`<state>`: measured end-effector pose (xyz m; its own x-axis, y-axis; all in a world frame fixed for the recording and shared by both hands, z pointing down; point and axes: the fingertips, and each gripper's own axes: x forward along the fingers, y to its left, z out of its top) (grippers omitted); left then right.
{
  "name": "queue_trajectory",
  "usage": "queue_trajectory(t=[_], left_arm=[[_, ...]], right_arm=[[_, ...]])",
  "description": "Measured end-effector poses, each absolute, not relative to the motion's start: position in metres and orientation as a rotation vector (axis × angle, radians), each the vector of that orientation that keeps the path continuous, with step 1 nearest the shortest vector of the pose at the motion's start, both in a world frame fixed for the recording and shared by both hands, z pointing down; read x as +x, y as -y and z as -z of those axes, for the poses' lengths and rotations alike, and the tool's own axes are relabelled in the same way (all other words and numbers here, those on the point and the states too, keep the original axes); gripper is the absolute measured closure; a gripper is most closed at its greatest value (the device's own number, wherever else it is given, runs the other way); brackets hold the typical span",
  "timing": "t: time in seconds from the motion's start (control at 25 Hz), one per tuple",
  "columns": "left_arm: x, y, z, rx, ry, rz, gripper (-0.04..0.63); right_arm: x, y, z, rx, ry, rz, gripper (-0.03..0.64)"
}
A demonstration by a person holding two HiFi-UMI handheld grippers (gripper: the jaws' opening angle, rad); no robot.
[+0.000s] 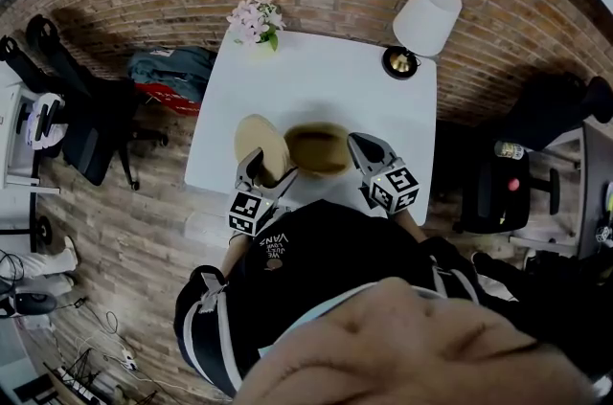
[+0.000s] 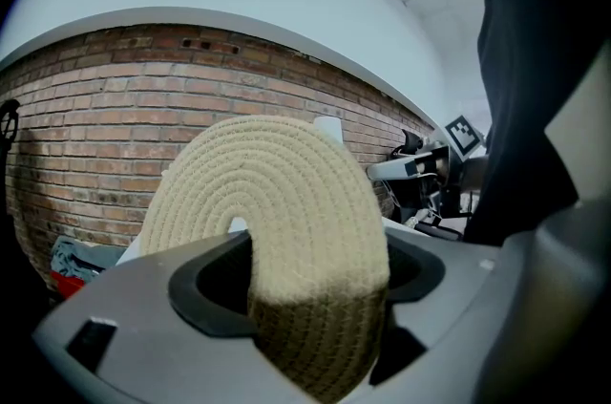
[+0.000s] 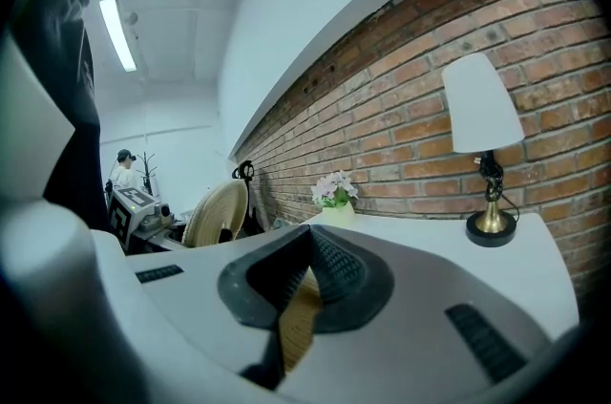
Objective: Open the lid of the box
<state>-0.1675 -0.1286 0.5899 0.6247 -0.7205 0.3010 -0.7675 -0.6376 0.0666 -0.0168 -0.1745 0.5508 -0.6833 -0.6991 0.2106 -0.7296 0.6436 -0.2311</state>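
A round woven box (image 1: 318, 149) stands near the front edge of the white table (image 1: 326, 78). Its pale coiled-rope lid (image 1: 261, 145) is off the box and stands on edge to its left. My left gripper (image 1: 268, 171) is shut on the lid's lower edge. The left gripper view has the lid (image 2: 267, 202) upright between the jaws of that gripper (image 2: 315, 270), filling the middle. My right gripper (image 1: 357, 145) is shut on the box's right rim. A thin tan strip of rim (image 3: 298, 328) shows pinched in the right gripper (image 3: 304, 283). The lid (image 3: 215, 213) appears at the left there.
A white-shaded lamp (image 1: 421, 20) stands at the table's back right corner, and a pot of pink flowers (image 1: 255, 20) at the back left. A black office chair (image 1: 86, 125) and a blue-and-red bag (image 1: 172, 78) sit left of the table. A brick wall runs behind.
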Motion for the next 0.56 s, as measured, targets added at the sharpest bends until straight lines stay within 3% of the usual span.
queue_trajectory(t=[0.56], left_arm=[[-0.1589, 0.1232, -0.5901, 2.698, 1.174, -0.383, 0.227]], right_arm=[[-0.0129, 0.1672, -0.5579, 1.251, 2.724, -0.482, 0.614]])
